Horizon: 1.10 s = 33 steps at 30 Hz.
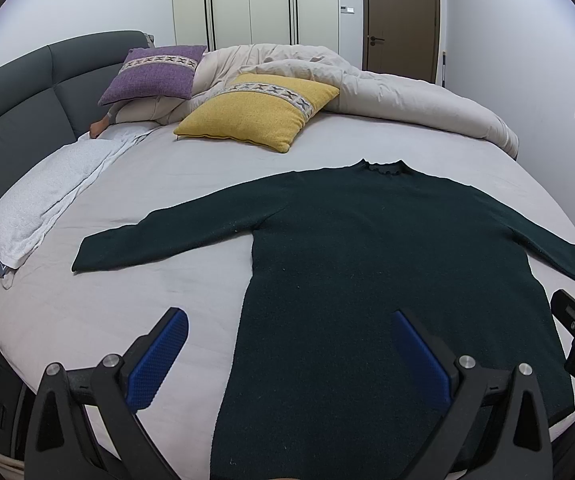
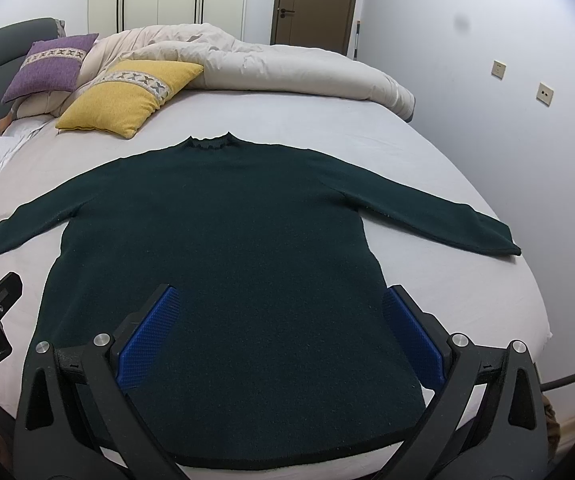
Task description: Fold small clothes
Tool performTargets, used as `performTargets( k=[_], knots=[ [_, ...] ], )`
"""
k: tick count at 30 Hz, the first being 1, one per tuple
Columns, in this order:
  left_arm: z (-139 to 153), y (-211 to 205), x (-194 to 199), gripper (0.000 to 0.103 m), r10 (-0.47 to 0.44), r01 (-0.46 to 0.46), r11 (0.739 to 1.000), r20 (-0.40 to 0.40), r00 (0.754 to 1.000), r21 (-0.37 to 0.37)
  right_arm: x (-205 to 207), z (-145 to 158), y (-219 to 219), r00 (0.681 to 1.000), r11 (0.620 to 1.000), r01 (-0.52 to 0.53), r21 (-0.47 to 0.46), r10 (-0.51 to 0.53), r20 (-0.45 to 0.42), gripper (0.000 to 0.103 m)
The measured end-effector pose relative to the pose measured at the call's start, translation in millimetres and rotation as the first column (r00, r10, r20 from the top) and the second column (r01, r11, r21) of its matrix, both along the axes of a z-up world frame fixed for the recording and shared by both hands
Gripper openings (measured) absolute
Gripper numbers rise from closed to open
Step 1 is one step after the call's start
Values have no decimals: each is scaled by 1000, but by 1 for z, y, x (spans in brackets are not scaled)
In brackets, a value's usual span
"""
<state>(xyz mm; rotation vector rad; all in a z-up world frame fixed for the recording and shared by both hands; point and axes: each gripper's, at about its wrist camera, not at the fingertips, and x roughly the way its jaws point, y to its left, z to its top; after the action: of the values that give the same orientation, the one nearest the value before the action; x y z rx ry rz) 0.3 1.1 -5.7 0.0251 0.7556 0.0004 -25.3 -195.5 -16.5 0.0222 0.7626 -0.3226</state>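
A dark green long-sleeved sweater [image 1: 367,248] lies flat on the grey bed sheet [image 1: 107,312], collar away from me, both sleeves spread out; it also shows in the right wrist view [image 2: 227,232]. My left gripper [image 1: 289,332] is open and empty above the sweater's lower left part, its left blue pad [image 1: 159,356] over bare sheet. My right gripper [image 2: 281,308] is open and empty above the sweater's lower right part, near the hem. Each gripper's body shows at the edge of the other's view.
A yellow cushion [image 1: 255,110] and a purple cushion [image 1: 155,74] lie beyond the collar. A bunched beige duvet [image 1: 387,92] runs along the far side. A white pillow [image 1: 35,208] lies left by the dark headboard [image 1: 7,108]. The bed's right edge [image 2: 527,292] is close to the right sleeve.
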Motion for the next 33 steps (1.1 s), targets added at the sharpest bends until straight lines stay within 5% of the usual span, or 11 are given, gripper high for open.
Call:
performTargets(
  k=[33],
  knots=[
    [-2, 4, 4, 103, -1, 1, 1000, -1, 1000, 0, 6, -6, 7, 1000, 1000, -15, -8, 15, -19, 102]
  ],
)
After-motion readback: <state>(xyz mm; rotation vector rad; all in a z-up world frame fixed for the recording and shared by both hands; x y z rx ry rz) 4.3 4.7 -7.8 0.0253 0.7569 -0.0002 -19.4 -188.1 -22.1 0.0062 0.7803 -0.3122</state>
